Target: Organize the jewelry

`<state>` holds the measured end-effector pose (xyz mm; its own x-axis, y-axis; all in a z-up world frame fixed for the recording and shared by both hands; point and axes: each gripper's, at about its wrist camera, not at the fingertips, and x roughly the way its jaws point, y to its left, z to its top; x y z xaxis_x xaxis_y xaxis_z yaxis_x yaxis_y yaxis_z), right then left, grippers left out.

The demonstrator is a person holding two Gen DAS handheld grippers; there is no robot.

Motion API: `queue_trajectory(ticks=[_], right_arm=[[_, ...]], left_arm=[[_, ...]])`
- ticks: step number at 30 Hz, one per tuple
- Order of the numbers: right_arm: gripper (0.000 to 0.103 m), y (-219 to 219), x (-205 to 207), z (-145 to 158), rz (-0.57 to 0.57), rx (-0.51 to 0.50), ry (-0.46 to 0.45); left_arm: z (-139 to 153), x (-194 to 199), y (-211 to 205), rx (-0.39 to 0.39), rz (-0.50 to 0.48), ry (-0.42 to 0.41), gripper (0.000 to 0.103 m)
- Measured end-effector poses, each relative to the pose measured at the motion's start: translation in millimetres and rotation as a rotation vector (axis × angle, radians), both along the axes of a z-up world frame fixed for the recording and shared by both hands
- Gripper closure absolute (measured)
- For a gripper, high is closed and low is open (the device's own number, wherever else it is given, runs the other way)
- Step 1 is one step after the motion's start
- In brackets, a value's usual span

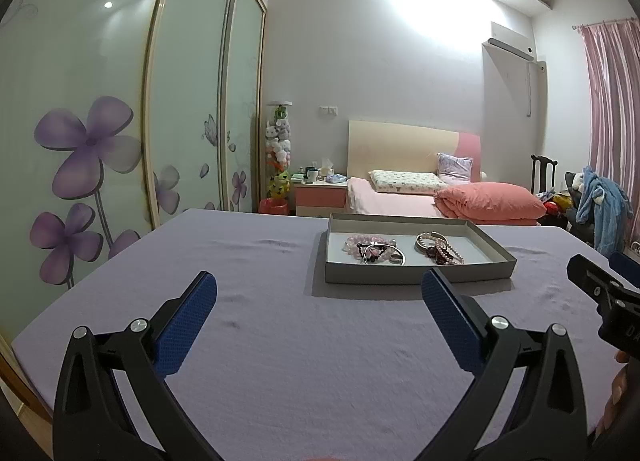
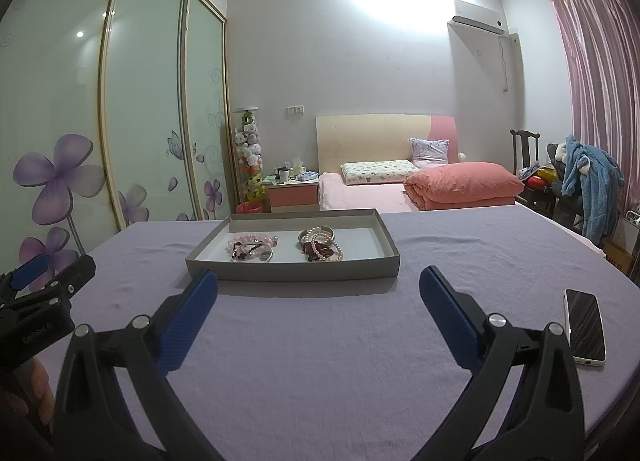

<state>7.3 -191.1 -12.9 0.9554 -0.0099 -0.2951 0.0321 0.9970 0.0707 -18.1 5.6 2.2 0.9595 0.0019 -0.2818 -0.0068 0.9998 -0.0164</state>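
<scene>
A shallow grey box tray (image 1: 416, 275) (image 2: 296, 271) rests on the lilac tablecloth ahead of both grippers. Inside it lie two heaps of jewelry: pink bead bracelets with a silver bangle (image 1: 372, 249) (image 2: 252, 247) on the left, a pearl strand with dark red beads and a silver bangle (image 1: 438, 247) (image 2: 320, 245) on the right. My left gripper (image 1: 320, 293) hovers open above the cloth, short of the tray, holding nothing. My right gripper (image 2: 318, 289) is open too, just before the tray's near wall. Each gripper shows at the edge of the other's view.
A phone (image 2: 584, 325) lies face up on the cloth at the right. The table (image 1: 260, 341) is covered in lilac cloth. Behind it are a pink bed (image 1: 440, 197), a nightstand (image 1: 320, 193), sliding wardrobe doors (image 1: 100, 141) on the left and a chair with clothes (image 2: 580, 189) on the right.
</scene>
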Motion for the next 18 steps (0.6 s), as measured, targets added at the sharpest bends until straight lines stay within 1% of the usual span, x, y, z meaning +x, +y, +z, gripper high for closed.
queue_trajectory(ticks=[18], right_arm=[[0.004,1.4,0.5,-1.5,-0.001,0.0,0.002]], left_arm=[[1.1,-0.5,-1.5,0.0,-0.001,0.001,0.002]])
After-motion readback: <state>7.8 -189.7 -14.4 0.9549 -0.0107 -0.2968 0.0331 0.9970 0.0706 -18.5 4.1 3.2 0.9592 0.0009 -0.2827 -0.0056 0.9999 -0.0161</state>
